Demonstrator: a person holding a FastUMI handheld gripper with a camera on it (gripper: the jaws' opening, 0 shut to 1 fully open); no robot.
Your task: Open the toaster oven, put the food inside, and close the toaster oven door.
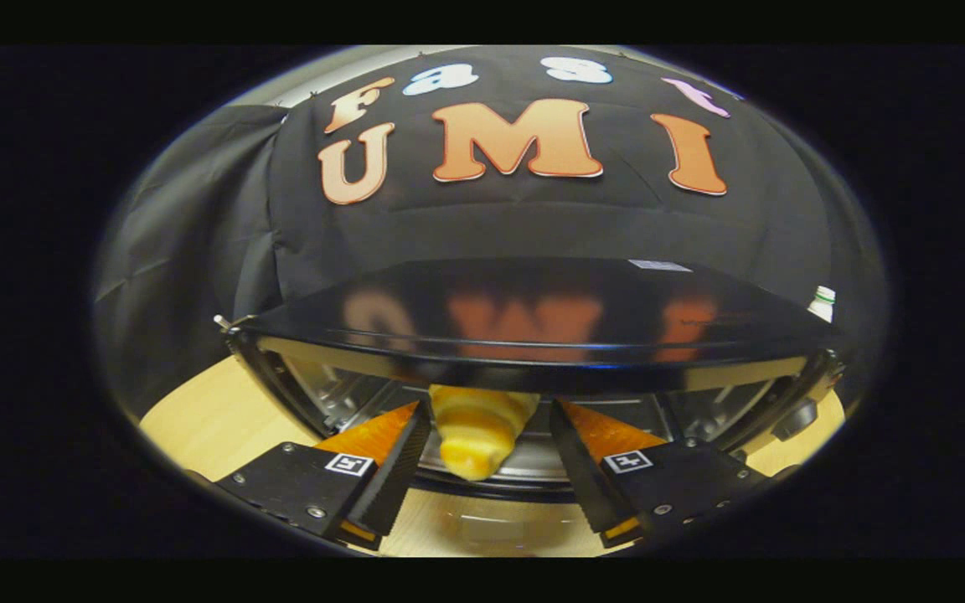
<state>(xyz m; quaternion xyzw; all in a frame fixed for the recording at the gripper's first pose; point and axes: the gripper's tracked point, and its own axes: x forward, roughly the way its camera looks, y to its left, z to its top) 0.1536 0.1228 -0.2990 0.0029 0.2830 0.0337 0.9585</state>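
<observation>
Two black fingers (403, 469) of the gripper (489, 444) stood apart, their ribbed inner faces turned toward each other, with orange wedges behind the tips. Between them lay a croissant (476, 435), golden and ridged, its pointed end toward the camera. Clear gaps showed on both sides of the pastry, so neither finger pressed on it; the jaws were open. The croissant sat at the mouth of the toaster oven (533, 310), its far end tucked under the front edge of the glossy black top, resting on what looked like the rack (524, 465) inside the cavity. Shiny metal inner walls (323, 394) curved away on either side of the opening. The oven stood on a pale wooden table (214, 419). A white bottle (821, 303) with a green cap peeked up just beyond the oven's right corner.
</observation>
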